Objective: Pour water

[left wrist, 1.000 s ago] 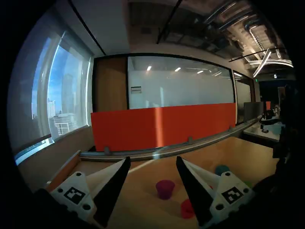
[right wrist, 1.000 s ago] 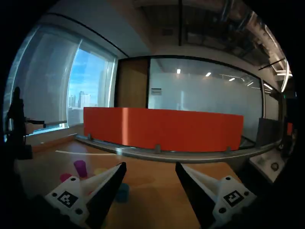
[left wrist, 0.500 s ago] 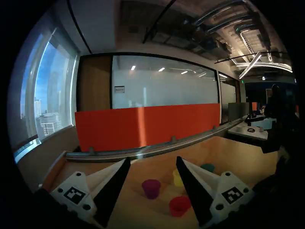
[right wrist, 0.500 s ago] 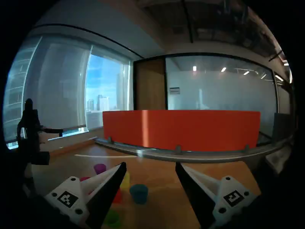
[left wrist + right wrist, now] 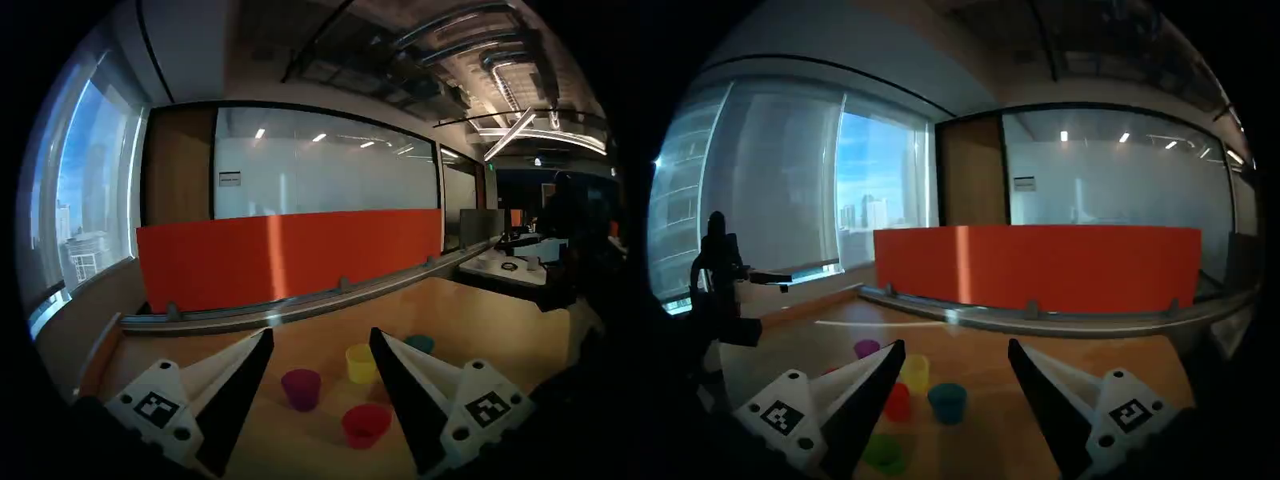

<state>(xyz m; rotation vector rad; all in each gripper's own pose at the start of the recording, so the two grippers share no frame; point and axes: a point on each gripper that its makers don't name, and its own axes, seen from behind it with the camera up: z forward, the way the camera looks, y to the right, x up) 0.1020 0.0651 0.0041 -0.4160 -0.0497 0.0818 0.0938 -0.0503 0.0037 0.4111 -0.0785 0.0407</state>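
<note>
**Approach to cups: both tools spread wide, nothing gripped**

The left gripper [image 5: 321,330] is held with its jaws wide apart and empty. The right gripper [image 5: 956,342] is likewise spread wide and empty. Both are held above the wooden table [image 5: 480,312], short of the cups.

5 cups are grouped close together on the table: a purple cup [image 5: 302,389], a yellow cup [image 5: 361,363], a red cup [image 5: 366,424], a teal cup [image 5: 947,402] and a green cup [image 5: 882,453].

Step judged in hand: the choice and approach of a source cup. It is advised that 1 cup at the edge of the group be taken, so that its neighbours are not knocked. The cup should be gripped about mid-wall and kept upright until its rim is over the receiving cup. The tilt should then be made slowly.

Limits of view:
- Whether any cup holds water cannot be told.
- The red cup is partly covered by a finger in the right gripper view, and the teal cup likewise in the left gripper view.
- The green cup is dim and low in the frame.
- A dark shape [image 5: 716,280] at the left of the right gripper view cannot be identified with certainty.
</note>
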